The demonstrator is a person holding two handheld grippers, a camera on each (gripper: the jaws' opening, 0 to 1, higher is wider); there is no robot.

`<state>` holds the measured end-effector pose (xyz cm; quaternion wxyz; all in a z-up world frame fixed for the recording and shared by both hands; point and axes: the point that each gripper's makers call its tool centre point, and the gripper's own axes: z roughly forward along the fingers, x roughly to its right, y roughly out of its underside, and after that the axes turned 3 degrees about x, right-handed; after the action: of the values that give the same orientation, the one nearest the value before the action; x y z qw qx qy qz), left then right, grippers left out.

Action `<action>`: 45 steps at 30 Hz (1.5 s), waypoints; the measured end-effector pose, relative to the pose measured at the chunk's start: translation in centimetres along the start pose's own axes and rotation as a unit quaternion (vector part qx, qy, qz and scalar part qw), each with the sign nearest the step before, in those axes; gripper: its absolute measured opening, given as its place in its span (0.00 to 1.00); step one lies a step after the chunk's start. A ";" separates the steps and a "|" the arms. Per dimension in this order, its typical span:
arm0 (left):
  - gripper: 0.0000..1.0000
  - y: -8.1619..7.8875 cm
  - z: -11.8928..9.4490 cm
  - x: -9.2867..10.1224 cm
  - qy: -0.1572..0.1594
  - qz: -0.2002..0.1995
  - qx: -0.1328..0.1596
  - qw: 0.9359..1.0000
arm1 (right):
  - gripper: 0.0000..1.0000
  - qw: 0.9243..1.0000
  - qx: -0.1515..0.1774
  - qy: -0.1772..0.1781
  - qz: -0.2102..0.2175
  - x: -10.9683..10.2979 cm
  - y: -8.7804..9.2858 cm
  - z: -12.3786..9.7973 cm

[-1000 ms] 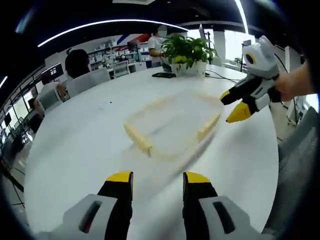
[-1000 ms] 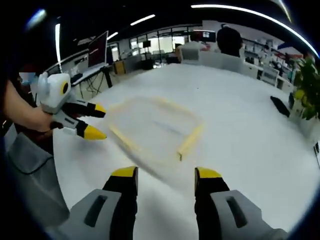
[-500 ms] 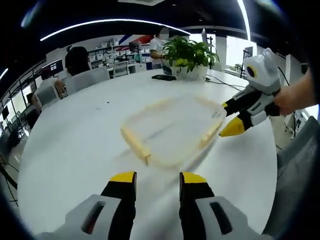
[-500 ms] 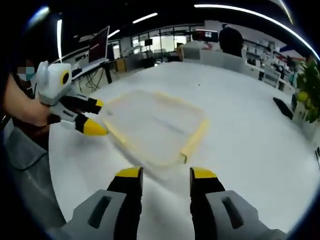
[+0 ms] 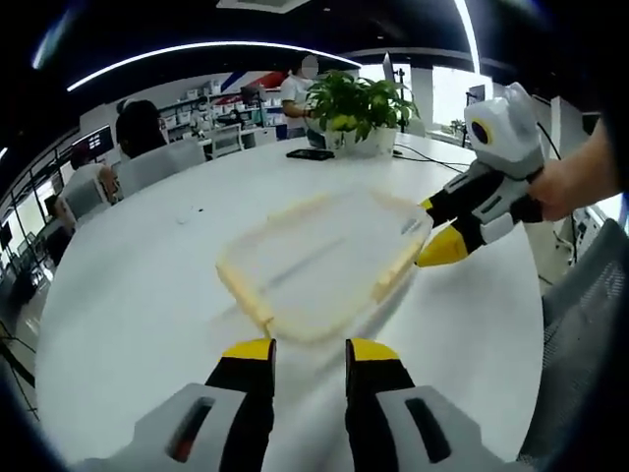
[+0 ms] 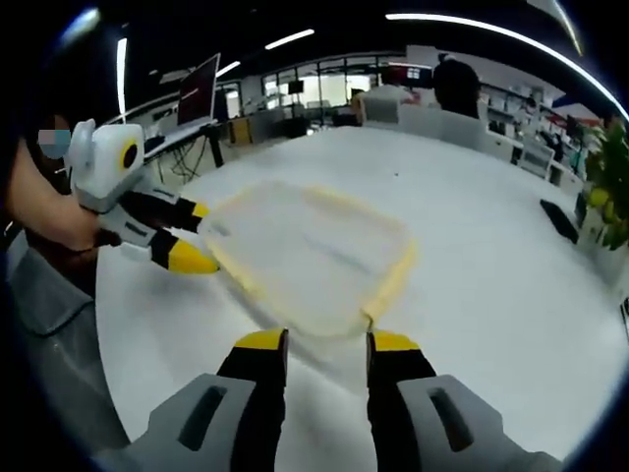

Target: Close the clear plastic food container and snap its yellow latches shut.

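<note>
The clear plastic container [image 5: 314,261] with yellow latches [image 5: 393,275] lies flat on the white round table [image 5: 118,295]. In the left gripper view my left gripper [image 5: 308,349] is open, its yellow tips a narrow gap apart at the container's near rim. My right gripper [image 5: 432,228] comes in from the right, its jaws straddling the container's far right corner. In the right gripper view the container [image 6: 310,256] lies just ahead of my open right gripper [image 6: 326,341], whose tips flank its near corner. My left gripper [image 6: 194,236] straddles the left rim.
A potted plant [image 5: 359,103] and a black phone [image 5: 310,153] sit at the table's far side. People sit beyond the table [image 5: 138,128]. A grey chair [image 5: 590,324] stands at the right edge. A monitor [image 6: 197,93] stands behind the table.
Both grippers have moved in toward the container. The jaws of each have narrowed, and their tips now reach its rim. The container has stayed on the table.
</note>
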<state>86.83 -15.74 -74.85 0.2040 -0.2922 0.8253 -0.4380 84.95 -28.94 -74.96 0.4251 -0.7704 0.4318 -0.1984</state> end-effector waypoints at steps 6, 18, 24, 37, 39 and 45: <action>0.20 0.2 -0.3 -0.6 -0.007 0.007 -0.003 1.000 | 0.28 1.000 -0.003 -0.005 -0.008 -0.5 -0.4 0.5; 0.20 1.2 -1.5 -3.4 -0.027 0.011 -0.011 1.000 | 0.26 1.000 0.003 -0.013 -0.010 -2.2 -2.0 2.6; 0.19 1.5 -1.7 -4.4 -0.032 0.015 -0.014 0.999 | 0.25 1.000 0.002 -0.016 -0.012 -2.7 -2.4 3.4; 0.20 1.6 -1.9 -5.3 -0.040 0.006 -0.013 0.999 | 0.24 1.000 0.001 -0.013 -0.007 -2.9 -2.8 4.0; 0.20 1.5 -1.9 -5.3 -0.042 0.001 -0.011 0.999 | 0.23 1.000 0.000 -0.012 -0.006 -2.9 -2.7 3.9; 0.24 1.4 -2.4 -5.1 -0.046 -0.002 -0.011 0.999 | 0.29 1.000 -0.007 -0.006 0.007 -2.7 -2.3 3.5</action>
<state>88.80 -10.28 -74.32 0.2373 -0.3155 0.8195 -0.4154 86.93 -24.36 -74.80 0.4238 -0.7715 0.4357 -0.1881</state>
